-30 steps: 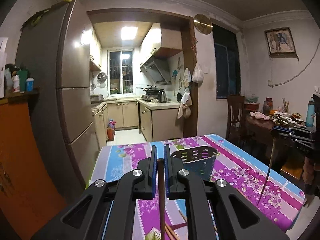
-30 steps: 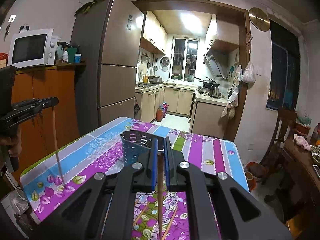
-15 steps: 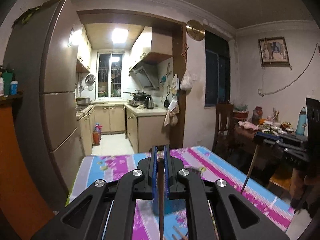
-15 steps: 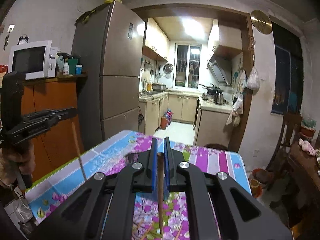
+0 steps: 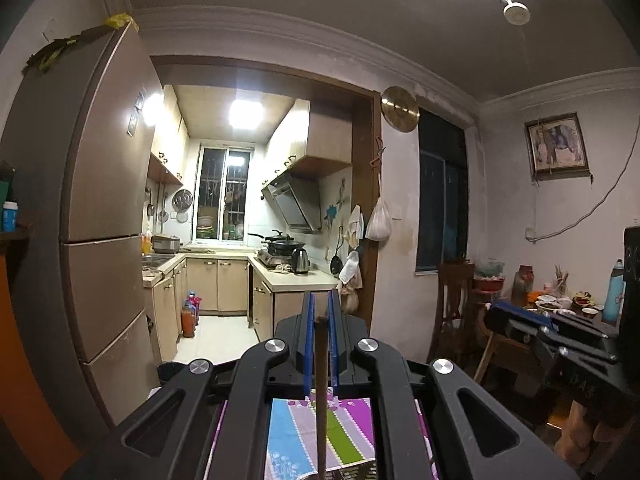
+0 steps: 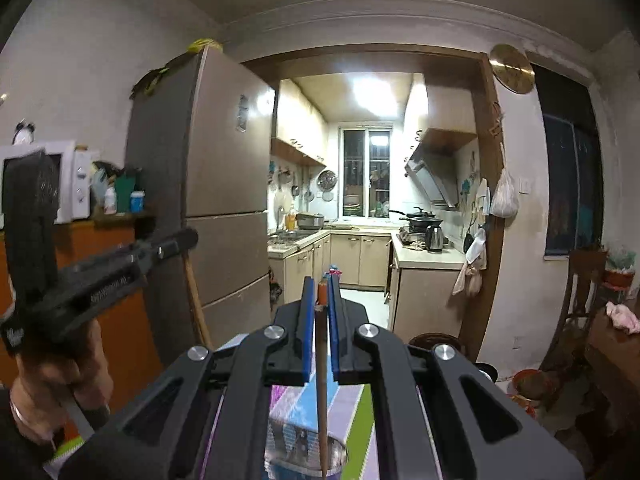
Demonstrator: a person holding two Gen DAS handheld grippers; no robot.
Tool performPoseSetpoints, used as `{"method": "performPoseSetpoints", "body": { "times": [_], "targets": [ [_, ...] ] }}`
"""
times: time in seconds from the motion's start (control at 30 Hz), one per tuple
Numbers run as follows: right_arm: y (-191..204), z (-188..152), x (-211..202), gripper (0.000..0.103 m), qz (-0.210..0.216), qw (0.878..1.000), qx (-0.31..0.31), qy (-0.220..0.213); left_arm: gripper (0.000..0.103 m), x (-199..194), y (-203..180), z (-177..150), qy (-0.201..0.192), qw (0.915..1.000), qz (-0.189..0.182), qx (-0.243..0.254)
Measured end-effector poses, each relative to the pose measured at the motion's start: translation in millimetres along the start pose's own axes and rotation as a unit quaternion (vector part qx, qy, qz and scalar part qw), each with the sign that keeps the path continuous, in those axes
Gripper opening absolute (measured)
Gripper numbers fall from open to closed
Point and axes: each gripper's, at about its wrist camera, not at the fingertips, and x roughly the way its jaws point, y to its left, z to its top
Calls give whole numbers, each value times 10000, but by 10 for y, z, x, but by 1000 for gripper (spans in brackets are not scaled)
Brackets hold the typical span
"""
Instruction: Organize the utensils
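The chopstick (image 5: 320,392) in your left gripper (image 5: 320,312) hangs with its long axis near vertical: its top end sits pinched between the blue pads (image 5: 308,344) and the shaft points straight down over the striped floral tablecloth (image 5: 298,436), where its lower end runs out of the frame. Your right gripper (image 6: 320,296) is clenched the same way on a second chopstick (image 6: 321,400), also hanging near vertical, its lower end reaching down into the mouth of the perforated utensil holder (image 6: 296,446) on the table directly below. Only part of that holder's rim shows, the rest being hidden behind the gripper body and cut off at the bottom edge, so you cannot tell whether the tip touches it.

From the right wrist view, your left hand (image 6: 56,380) grips its tool at near left, with its chopstick slanting down in front of the refrigerator (image 6: 224,184). From the left wrist view, your right gripper shows at near right, blurred, its chopstick slanting down and hard to follow against the chair (image 5: 454,304).
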Motion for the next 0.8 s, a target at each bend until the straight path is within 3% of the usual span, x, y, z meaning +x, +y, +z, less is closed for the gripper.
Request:
{"method": "performPoseSetpoints", "body": {
  "times": [0.17,0.37,0.67,0.7,0.77,0.8],
  "targets": [
    [-100,-151,441,5,8,9991,413,122,8,370,69,-364,312,9995,-13,-29],
    [-91,-687,846,5,72,9941,789,743,8,662,246,-937,955,9952,-39,-191],
    [-72,-1079,965,6,-12,9856,1000,1363,8,714,380,-1306,1383,9901,140,-190],
    [-81,-1083,960,8,-78,9851,977,1414,12,684,406,-1287,1396,9898,198,-210],
    [-113,-1044,886,23,-221,9863,929,1349,23,577,454,-1191,1255,9913,306,-270],
    [-156,-1011,826,39,-291,9870,932,1273,31,513,474,-1117,1149,9923,337,-304]
  ]
}}
